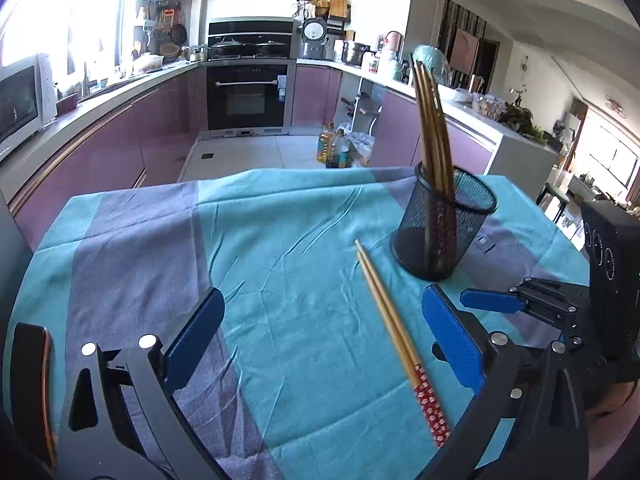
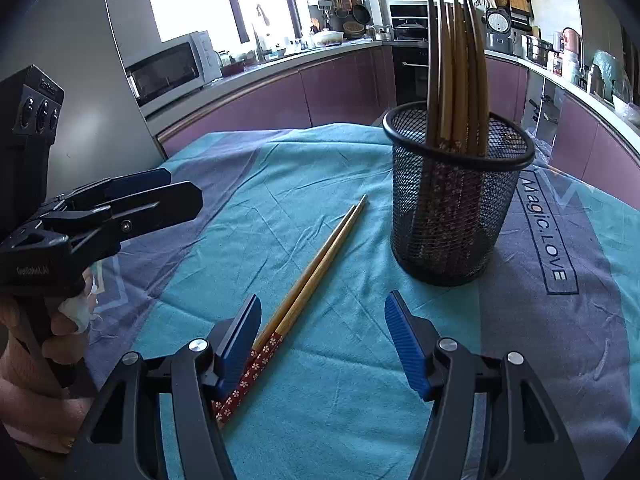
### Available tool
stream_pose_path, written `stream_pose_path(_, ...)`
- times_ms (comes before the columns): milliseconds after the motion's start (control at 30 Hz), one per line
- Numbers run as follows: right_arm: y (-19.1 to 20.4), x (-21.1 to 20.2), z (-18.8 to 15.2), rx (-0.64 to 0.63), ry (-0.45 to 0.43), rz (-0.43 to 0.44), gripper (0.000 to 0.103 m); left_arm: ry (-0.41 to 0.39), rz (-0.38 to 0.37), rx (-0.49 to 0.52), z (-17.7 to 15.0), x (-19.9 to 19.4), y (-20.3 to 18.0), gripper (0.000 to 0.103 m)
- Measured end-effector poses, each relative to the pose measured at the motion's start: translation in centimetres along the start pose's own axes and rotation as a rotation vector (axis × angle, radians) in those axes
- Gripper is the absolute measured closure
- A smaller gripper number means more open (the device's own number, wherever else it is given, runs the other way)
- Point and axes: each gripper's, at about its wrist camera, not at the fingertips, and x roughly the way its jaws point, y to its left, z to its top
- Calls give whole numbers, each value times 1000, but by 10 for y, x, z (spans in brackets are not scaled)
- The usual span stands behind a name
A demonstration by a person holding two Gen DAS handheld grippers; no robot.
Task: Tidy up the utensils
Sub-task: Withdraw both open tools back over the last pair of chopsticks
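A pair of wooden chopsticks (image 1: 394, 332) with red patterned ends lies flat on the blue cloth. A black mesh holder (image 1: 444, 228) stands just beyond them, with several chopsticks (image 1: 432, 128) upright inside. My left gripper (image 1: 322, 296) is open wide, with the pair lying between its fingers, closer to the right one and untouched. One finger (image 1: 490, 300) of the other gripper shows at the right. In the right wrist view my right gripper (image 2: 322, 304) is open. The pair (image 2: 320, 264) runs past its left finger, and the holder (image 2: 452, 208) stands ahead to the right.
The cloth-covered table (image 1: 160, 240) ends at its far edge, with purple kitchen cabinets, an oven (image 1: 248, 92) and bottles (image 1: 334, 148) on the floor beyond. A microwave (image 2: 172, 68) sits on the left counter. A person's hand (image 2: 36, 360) holds the left gripper's handle.
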Motion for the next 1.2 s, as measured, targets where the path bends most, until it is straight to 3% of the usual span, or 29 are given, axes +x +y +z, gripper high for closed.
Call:
stream_pose_path(233, 6, 8, -2, -4, 23, -21, 41, 28, 16, -20, -12, 7, 7, 8)
stream_pose_path(567, 8, 14, -3, -15, 40, -55, 41, 64, 13, -22, -19, 15, 9, 20)
stream_pose_path(900, 8, 21, -4, -9, 59, -78, 41, 78, 5, -21, -21, 19, 9, 23)
stream_pose_path(1200, -2, 15, -7, 12, 67, -70, 49, 96, -11, 4, -23, 26, 0, 25)
